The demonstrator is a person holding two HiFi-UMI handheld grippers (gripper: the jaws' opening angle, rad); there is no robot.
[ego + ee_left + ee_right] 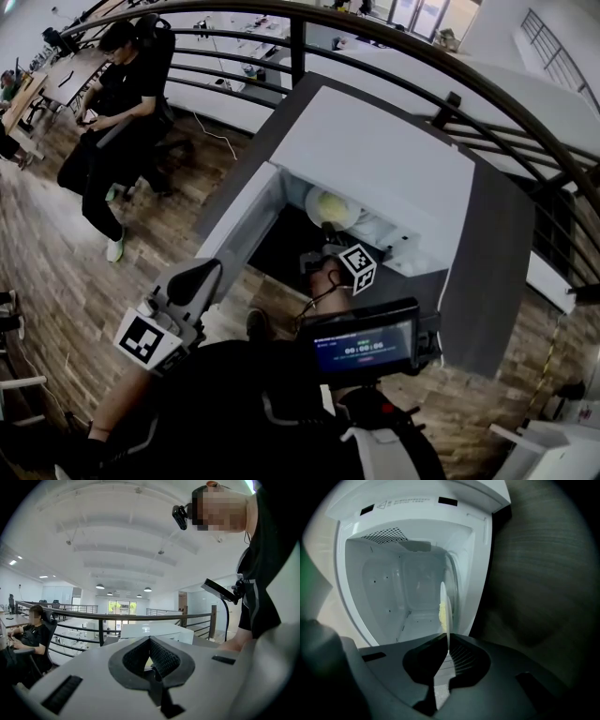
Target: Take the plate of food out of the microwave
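Fingers (464,656) of the right gripper (446,641): closed to a narrow slit on the near rim of the plate (444,613), which shows edge-on between the pads.

Plate: white, carrying pale yellow food (440,612). It lies inside the open microwave (412,573), toward the front of the cavity. In the head view it shows at the cavity mouth, just ahead of the right gripper's marker cube (358,266).

Left gripper (150,641): fingertips drawn together, nothing between them. It is held low at the person's left, well apart from the microwave and pointed toward the railing (140,620).

Microwave: white, on a dark grey counter (487,253), with its door (239,220) swung open to the left. The opening in front of the plate is occupied only by the right gripper.

Surroundings: a small screen (366,345) mounted in front of the person's chest, a seated person (122,94) in black at a desk, and a wood-pattern floor (56,253).

Writing: a warning label (401,502) sits on the frame above the cavity, its print too small to read. The screen shows a row of light digits that cannot be made out.
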